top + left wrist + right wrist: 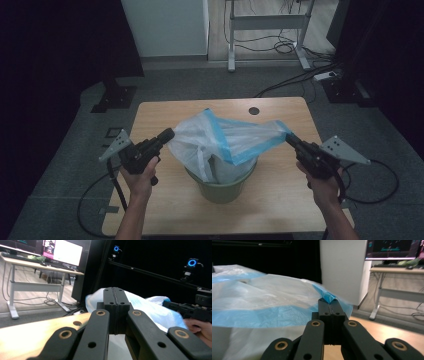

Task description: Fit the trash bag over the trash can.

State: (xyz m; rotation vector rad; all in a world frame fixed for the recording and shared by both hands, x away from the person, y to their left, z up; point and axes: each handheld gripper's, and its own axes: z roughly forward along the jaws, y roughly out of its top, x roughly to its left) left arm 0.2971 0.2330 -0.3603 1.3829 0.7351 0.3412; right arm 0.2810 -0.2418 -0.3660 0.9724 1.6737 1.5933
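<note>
the left gripper (167, 135) has its jaws clamped on the bag (220, 140) at its left edge; the right gripper (289, 138) pinches the bag's blue rim. the bag stretches between them, its lower part inside the green bin (225, 189) on the table (280, 200).

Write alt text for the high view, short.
Seen from above, a person stretches a translucent white bin bag with a blue rim over a green bin on a wooden table. The left gripper and right gripper each pinch an opposite side of the bag, pulling it open.
</note>
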